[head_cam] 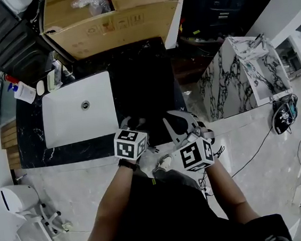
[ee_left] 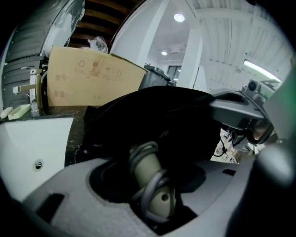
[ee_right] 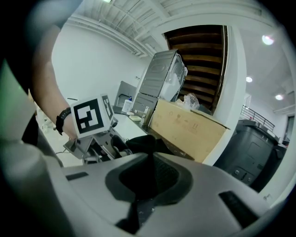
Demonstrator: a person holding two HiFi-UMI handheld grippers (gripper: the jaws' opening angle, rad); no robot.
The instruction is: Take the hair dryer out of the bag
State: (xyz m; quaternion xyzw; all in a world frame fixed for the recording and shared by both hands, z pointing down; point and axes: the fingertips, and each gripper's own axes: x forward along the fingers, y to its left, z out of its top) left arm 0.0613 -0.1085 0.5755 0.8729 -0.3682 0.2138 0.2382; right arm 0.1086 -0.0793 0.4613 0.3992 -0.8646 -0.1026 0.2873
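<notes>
Only my left gripper view shows the hair dryer (ee_left: 149,172). Its smooth beige handle, round at the end, sticks out of the bag (ee_left: 162,111) toward me, with a grey rubbery cord (ee_left: 149,196) looped around it. In the head view the dryer is hidden, and the bag's matte black cloth all but merges with the black, white-veined stone counter (head_cam: 32,140) to the right of the white rectangular sink (head_cam: 81,124). That view alone shows how I stand: my left gripper (head_cam: 132,123) and my right gripper (head_cam: 180,124) reach in side by side over the counter's near edge. The right gripper view adds the bag's soft, slumped shape lying in front of a plain brown cardboard box (ee_right: 189,127), and it shows my left gripper from the side, nosed into the cloth. My left gripper stands fairly wide and grasps the dryer, with the grey jaws against the cord-wrapped handle on both sides as far as I can see. My right gripper is clenched nearly closed on a pinched fold of the bag's black fabric, which rises in a peak from between the dark pads.
</notes>
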